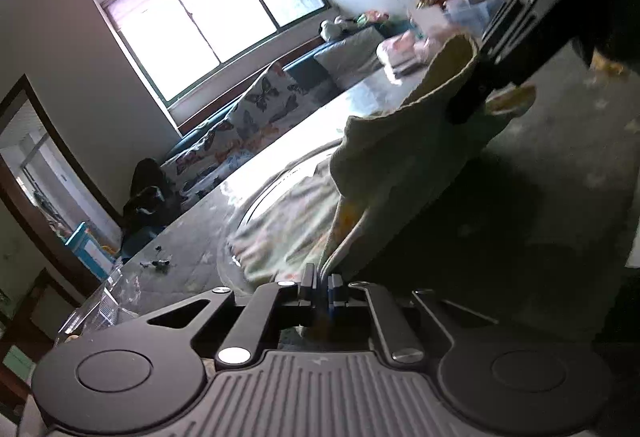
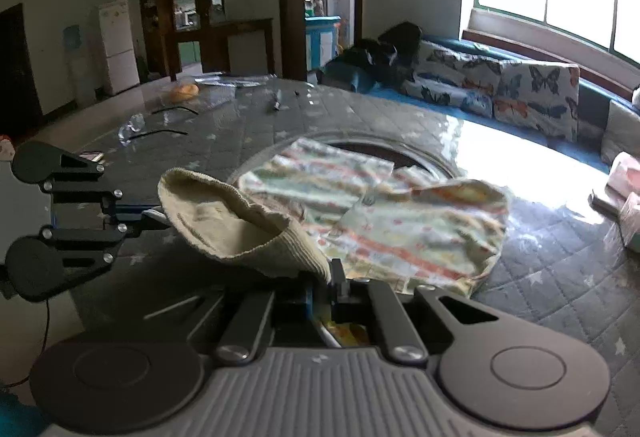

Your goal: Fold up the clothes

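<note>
A small printed garment (image 2: 404, 233) with a cream ribbed waistband (image 2: 224, 225) hangs stretched between both grippers, its lower part lying on the dark quilted table (image 2: 560, 277). My right gripper (image 2: 324, 283) is shut on one end of the waistband. My left gripper (image 2: 154, 215) comes in from the left, shut on the other end. In the left wrist view my left gripper (image 1: 322, 283) pinches the garment (image 1: 380, 173), and the right gripper (image 1: 474, 99) holds the cream band high at the upper right.
A round glass turntable ring (image 2: 432, 157) lies under the garment. Small scraps and an orange object (image 2: 185, 91) sit at the table's far side, and a tissue pack (image 2: 624, 173) at its right edge. A sofa with butterfly cushions (image 2: 520, 85) runs under the window.
</note>
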### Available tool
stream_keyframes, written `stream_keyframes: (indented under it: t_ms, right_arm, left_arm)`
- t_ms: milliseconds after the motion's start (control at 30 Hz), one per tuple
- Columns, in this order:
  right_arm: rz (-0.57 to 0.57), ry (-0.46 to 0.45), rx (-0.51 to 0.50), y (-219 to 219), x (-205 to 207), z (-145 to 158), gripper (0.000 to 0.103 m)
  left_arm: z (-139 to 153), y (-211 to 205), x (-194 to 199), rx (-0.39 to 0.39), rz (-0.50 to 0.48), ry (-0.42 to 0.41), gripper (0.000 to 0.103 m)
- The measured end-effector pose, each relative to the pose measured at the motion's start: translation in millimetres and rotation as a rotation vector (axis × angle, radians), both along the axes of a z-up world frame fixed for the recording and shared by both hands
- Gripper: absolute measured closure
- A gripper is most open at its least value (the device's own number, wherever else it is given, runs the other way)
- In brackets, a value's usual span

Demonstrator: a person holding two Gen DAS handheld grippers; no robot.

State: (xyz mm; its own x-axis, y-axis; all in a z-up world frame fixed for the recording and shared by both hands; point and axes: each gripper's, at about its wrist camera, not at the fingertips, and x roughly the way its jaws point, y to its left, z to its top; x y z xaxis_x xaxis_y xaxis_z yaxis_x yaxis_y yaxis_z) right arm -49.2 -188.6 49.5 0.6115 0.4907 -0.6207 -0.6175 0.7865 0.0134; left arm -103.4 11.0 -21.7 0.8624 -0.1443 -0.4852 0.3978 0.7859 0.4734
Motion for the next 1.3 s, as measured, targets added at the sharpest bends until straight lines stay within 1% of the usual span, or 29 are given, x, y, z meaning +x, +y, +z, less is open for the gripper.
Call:
stream_keyframes:
  t_ms: [100,233,333,400,533,633,733,867,933,1033,1100,1133,1167,1200,1233,1300]
  right_arm:
    - [0.038,-0.007,-0.005,-7.5,-23.1,9.0,0.097]
    - [0.088,0.011,-0.007,-15.4,-57.7,19.8,0.097]
    - [0.111,0.025,-0.025,-12.9,-67.4,23.8,0.097]
    - [0.116,0.025,-0.03,-10.1,-63.7,25.9,0.097]
    - [0.106,0.017,-0.042,-2.5,-33.4,35.3,0.097]
    - [0.108,-0.003,-0.077,7.1,0.9,43.5,0.097]
    - [0.102,-0.006,-0.11,19.4,39.6,45.0,0.097]
    - [0.081,0.014,-0.149,40.0,90.5,31.8,0.097]
    - [0.057,0.03,-0.155,49.0,111.6,16.2,0.097]
    - [0.013,0.046,-0.156,60.9,139.5,-8.2,0.095]
    - [-0.026,0.048,-0.131,63.6,149.2,-23.4,0.095]
    - [-0.042,0.056,-0.118,64.2,153.1,-30.2,0.093]
    - [-0.063,0.054,-0.105,59.2,153.7,-31.7,0.09]
    - [-0.084,0.049,-0.094,53.2,153.7,-32.2,0.086]
    - [-0.105,0.044,-0.082,47.1,153.6,-32.6,0.083]
    - [-0.147,0.035,-0.058,34.9,153.5,-33.5,0.082]
  left_arm:
    - [12.8,3.4,-22.8,-0.034,-0.035,0.03,0.098]
    - [27.2,8.1,-51.4,-0.078,-0.064,0.075,0.098]
    - [31.7,11.9,-47.7,-0.115,-0.038,0.11,0.098]
    - [34.7,14.4,-45.3,-0.14,-0.021,0.134,0.098]
    - [47.1,20.9,-17.7,-0.219,0.037,0.167,0.098]
    - [56.5,28.2,12.7,-0.264,0.07,0.182,0.098]
    - [60.3,36.9,48.8,-0.299,0.109,0.206,0.098]
    - [51.8,49.2,105.7,-0.337,0.185,0.277,0.098]
    - [40.4,53.9,132.5,-0.345,0.221,0.324,0.098]
    - [22.2,57.5,159.9,-0.351,0.277,0.371,0.097]
    - [12.6,58.5,168.5,-0.349,0.3,0.388,0.097]
    - [8.3,59.1,172.0,-0.35,0.311,0.397,0.096]
    - [5.3,61.0,174.2,-0.358,0.322,0.406,0.094]
    - [3.7,63.7,175.9,-0.37,0.329,0.414,0.093]
    - [2.5,66.0,176.8,-0.38,0.336,0.418,0.093]
    - [1.2,69.4,176.6,-0.387,0.349,0.418,0.09]
